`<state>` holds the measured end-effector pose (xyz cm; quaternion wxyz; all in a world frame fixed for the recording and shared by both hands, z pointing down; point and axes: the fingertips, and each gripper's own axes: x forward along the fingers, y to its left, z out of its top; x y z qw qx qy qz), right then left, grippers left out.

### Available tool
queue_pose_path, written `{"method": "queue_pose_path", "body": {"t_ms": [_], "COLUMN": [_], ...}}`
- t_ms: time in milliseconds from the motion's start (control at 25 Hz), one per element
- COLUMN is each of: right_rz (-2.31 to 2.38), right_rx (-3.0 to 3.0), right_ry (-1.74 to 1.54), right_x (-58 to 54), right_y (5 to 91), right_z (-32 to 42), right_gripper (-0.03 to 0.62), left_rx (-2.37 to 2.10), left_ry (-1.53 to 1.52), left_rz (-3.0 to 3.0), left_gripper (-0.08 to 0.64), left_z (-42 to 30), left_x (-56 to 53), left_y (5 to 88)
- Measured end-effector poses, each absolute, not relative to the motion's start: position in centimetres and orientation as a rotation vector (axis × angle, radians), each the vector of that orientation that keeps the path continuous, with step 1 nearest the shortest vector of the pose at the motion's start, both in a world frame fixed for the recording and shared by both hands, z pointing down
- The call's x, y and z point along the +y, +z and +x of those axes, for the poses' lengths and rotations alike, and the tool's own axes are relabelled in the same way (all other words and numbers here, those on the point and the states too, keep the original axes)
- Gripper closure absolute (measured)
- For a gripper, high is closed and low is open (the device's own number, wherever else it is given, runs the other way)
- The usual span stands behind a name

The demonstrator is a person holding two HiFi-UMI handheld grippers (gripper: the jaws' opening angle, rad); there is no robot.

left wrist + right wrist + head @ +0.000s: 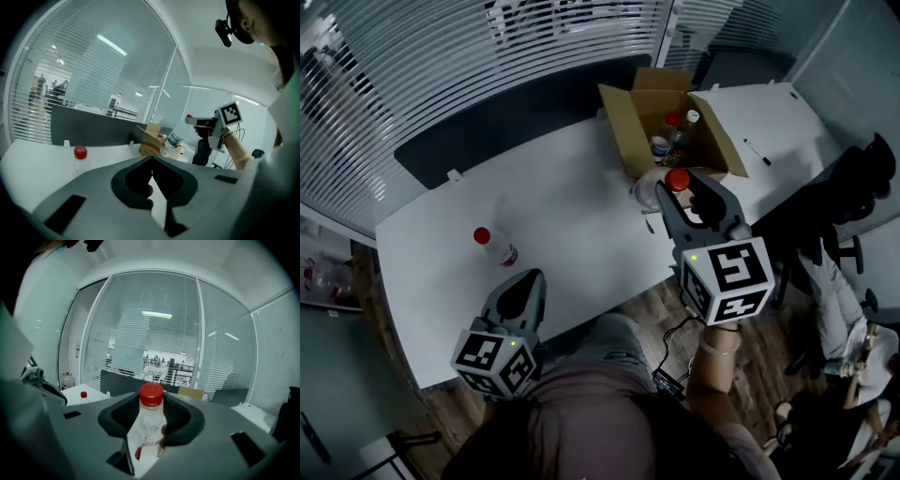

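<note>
Head view: my right hand-held gripper (pixel 684 200) is clenched on a red-capped bottle (pixel 678 179), held up off the desk (pixel 572 211) just beside the open cardboard box (pixel 623 127). The box holds several more bottles (pixel 675 136), upright. I judge this a mid-carry; any move from here calls for a firm, level grip that clears the box flap. My left hand-held gripper (pixel 518 292) hangs near a second bottle (pixel 495 246) standing on the desk.

Left gripper view: the jaws are closed together on nothing, with the second bottle ahead and apart.

Right gripper view: the jaws pinch the red-capped bottle below its cap.
</note>
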<state>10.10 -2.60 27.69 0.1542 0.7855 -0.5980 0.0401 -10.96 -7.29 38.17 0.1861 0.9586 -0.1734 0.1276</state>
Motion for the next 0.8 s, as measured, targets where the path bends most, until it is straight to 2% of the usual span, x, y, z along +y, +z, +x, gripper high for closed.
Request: {"method": "queue_pose_path", "body": {"t_ms": [800], "right_rz": [1.897], "right_rx": [-2.066], "right_ry": [0.155], "right_x": [-11.4], "right_y": [30.7], "right_z": [3.7], "right_gripper": [0.42], "left_rx": [-0.894], "left_ry": [0.279], "left_rz": [2.563], "left_gripper": [0.552], "left_z": [-16.3], "left_x": [-9.4], "left_y": [37.9]}}
